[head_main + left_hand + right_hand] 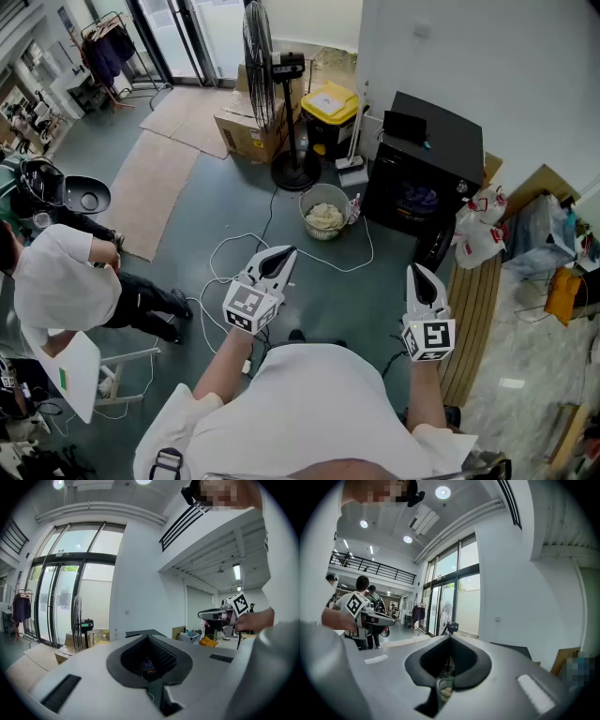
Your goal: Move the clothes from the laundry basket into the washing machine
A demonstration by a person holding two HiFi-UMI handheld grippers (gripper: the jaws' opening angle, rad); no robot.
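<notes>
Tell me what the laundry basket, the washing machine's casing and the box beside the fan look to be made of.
The laundry basket is probably plastic: pale grey, matt, with a thin, smooth round wall. The washing machine has a black casing, likely painted metal or plastic, judging by its flat, faintly glossy panels. The box is cardboard: brown, matt, with folded flaps.

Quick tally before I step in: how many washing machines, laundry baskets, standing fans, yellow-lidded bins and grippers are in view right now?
Washing machine: 1
Laundry basket: 1
Standing fan: 1
Yellow-lidded bin: 1
Grippers: 2, the left gripper and the right gripper, both shut and empty
Total: 6
</notes>
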